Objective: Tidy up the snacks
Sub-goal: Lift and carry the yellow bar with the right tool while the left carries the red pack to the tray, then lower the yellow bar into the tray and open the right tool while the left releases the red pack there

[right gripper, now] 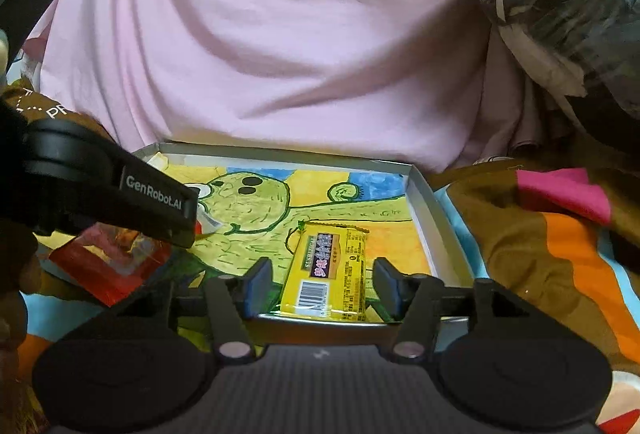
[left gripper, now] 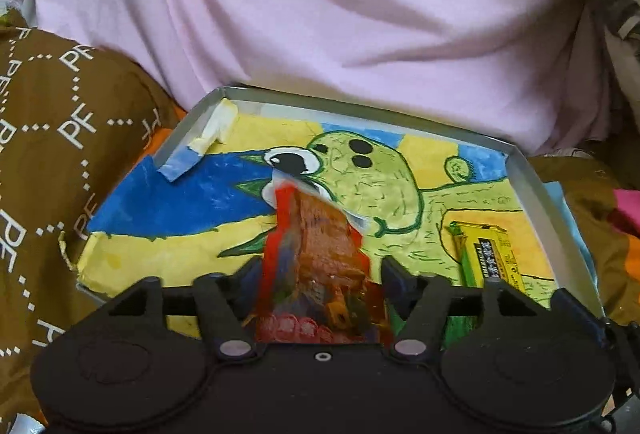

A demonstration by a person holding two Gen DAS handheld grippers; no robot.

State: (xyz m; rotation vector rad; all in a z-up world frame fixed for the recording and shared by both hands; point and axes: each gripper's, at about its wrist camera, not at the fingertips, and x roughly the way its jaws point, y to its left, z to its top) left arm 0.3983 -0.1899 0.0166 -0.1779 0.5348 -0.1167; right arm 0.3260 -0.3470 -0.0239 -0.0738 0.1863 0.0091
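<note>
- Because the shallow grey tray (left gripper: pixel 532 186) sits on rumpled, soft bedding rather than a firm surface, any downward press from a gripper could, I judge, tip or slide it; its thin upright walls look like card or light sheet, and its floor is lined with a hand-painted paper drawing of a green creature on yellow and blue.
- Behind it a pink sheet (left gripper: pixel 320 14) hangs in loose folds, and a brown printed cloth (left gripper: pixel 48 138) bunches at the left; either could snag a wrapper carried low.
- In the left gripper (left gripper: pixel 316 274) a red snack packet (left gripper: pixel 316 254) stands between the fingers over the tray's near middle. It is crinkly, glossy film with a clear end, blurred by motion. The fingers look fairly wide, so whether they truly pinch it I cannot tell; if loose, the slippery film could drop short of the tray or land askew.
- Flat on the tray's right side lies a yellow snack bar (right gripper: pixel 328 274), smooth rectangular foil with a barcode. The right gripper (right gripper: pixel 318 286) straddles it, fingers spread and holding nothing; closing here might crush or skid it.
</note>
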